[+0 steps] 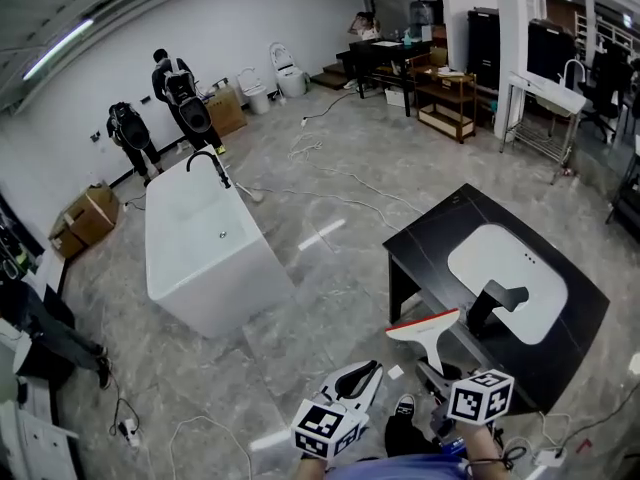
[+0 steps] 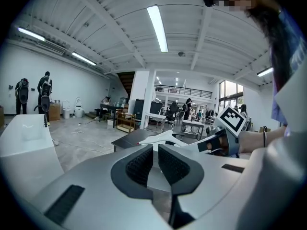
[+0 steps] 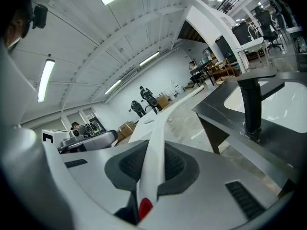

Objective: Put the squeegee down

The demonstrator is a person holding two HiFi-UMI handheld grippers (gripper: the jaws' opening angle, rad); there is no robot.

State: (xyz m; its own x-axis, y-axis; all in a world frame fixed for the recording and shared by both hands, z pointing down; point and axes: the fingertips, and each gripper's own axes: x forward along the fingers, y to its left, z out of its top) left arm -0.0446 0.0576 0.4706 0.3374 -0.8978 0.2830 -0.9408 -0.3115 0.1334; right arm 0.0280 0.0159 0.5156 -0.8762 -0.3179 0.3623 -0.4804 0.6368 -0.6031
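Observation:
The squeegee (image 1: 426, 327) is white with a red strip along its blade. It hangs in the air just off the near left edge of the black vanity top (image 1: 436, 232). My right gripper (image 1: 437, 366) is shut on its handle from below. In the right gripper view the white handle (image 3: 156, 145) runs up between the dark pads, and the blade (image 3: 184, 101) reaches away to the upper right. My left gripper (image 1: 366, 372) floats to the left of the squeegee, apart from it. Its pads (image 2: 142, 166) stand shut to a thin slit with nothing between them.
A white basin (image 1: 508, 277) with a black faucet (image 1: 492, 303) is set in the vanity top; the faucet (image 3: 251, 103) stands close on the right. A white bathtub (image 1: 207, 251) is to the left. Cables cross the grey floor. Two people (image 1: 178, 90) work by the far wall.

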